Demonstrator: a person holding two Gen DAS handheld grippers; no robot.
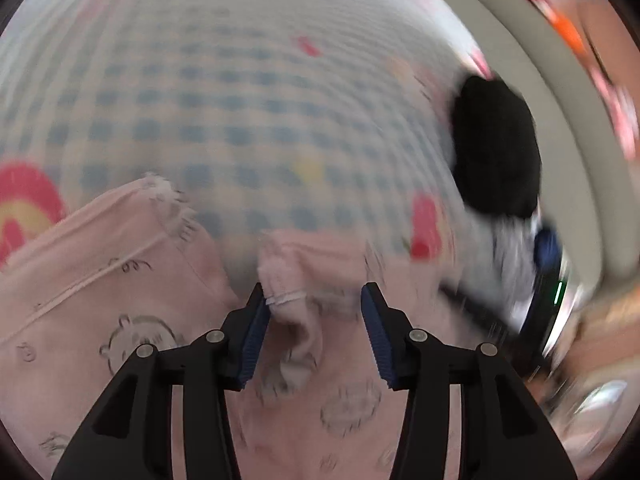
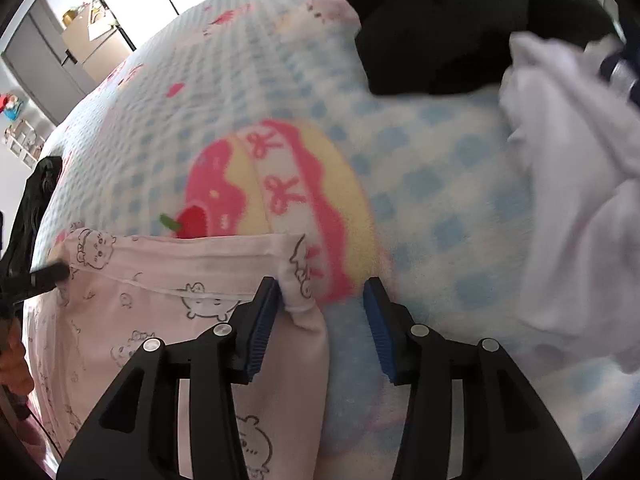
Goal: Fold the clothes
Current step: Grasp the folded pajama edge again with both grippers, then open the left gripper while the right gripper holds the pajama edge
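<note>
A: Where does the pink garment [image 2: 168, 320] lie?
B: Spread on the checked blanket [image 2: 440, 168] of the bed, toward its near edge; a black garment [image 2: 440, 28] and a white one [image 2: 572, 184] sit farther along.

A: And the tools?
B: Left tool [image 1: 314, 316] — fingers apart, straddling a bunched pink cuff [image 1: 292, 280]; right tool [image 2: 322, 312] likewise apart, one pad [image 2: 264, 312] touching a corner of the cloth — probably so that both ends can be gripped together; whether a fold opens or closes cannot be told.
</note>
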